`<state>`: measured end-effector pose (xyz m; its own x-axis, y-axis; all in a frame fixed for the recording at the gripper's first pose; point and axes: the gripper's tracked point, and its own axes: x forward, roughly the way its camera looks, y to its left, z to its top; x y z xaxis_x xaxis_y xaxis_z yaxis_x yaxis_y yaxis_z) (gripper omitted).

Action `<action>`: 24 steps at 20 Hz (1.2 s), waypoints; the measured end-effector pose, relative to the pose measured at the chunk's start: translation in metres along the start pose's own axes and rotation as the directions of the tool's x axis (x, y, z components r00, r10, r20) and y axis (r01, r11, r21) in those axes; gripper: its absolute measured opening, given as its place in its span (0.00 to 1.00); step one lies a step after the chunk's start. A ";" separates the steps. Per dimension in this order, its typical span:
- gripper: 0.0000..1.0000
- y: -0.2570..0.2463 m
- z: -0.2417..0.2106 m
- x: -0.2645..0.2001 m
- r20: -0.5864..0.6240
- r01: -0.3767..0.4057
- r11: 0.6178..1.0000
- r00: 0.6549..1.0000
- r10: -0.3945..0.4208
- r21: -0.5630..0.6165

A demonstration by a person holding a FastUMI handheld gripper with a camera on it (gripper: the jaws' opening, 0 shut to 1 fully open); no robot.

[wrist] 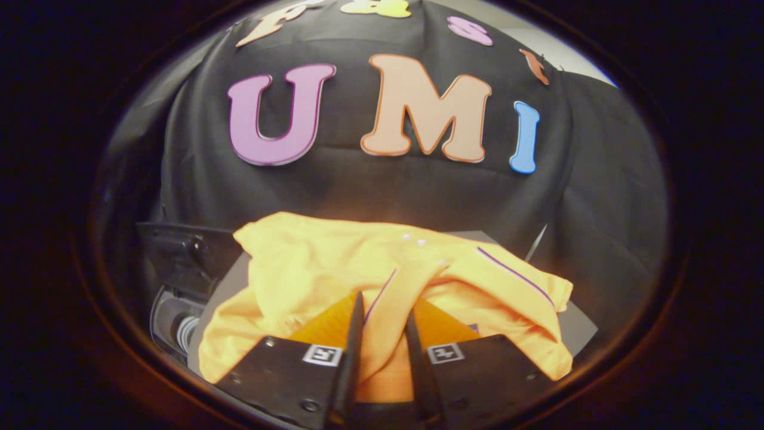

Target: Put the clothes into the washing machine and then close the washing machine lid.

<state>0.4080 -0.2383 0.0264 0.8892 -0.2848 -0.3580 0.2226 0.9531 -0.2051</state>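
Fingers first: both are drawn in close together, and a fold of the yellow garment runs down between them, so the gripper looks clamped on that cloth, pinching it from both sides. Just ahead of the fingertips the garment bunches up and spreads wide, one sleeve or hem drooping off to the right with a thin purple stripe running along it, and a second short stripe close to the left finger. Fabric hangs slack on both flanks, so this is a grip on one fold, not on the whole bundle.

Under and behind the cloth sits a grey flat surface, its corner peeking out to the right. Off to the left, beyond the left finger, there's the washing machine: a dark raised part above, and lower down a rounded opening with pale rings inside. Whether that dark raised part is the lid, I can't say for sure.

My read: this is the pick-up, clothes gripped but not yet in the drum. Next move calls for lifting the garment clear, swinging left over that opening, and watching that the trailing sleeve doesn't drape over the rim. The lid comes after.
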 end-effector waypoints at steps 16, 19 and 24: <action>0.02 0.144 0.098 -0.079 0.214 -0.251 0.968 0.946 0.244 0.006; 0.02 0.189 0.108 -0.090 0.236 -0.319 0.948 0.922 0.309 0.004; 0.02 0.259 0.100 -0.089 0.198 -0.391 0.919 0.899 0.391 -0.042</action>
<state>0.4267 0.0440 0.0957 0.9655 0.1372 -0.2215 -0.1598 0.9833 -0.0872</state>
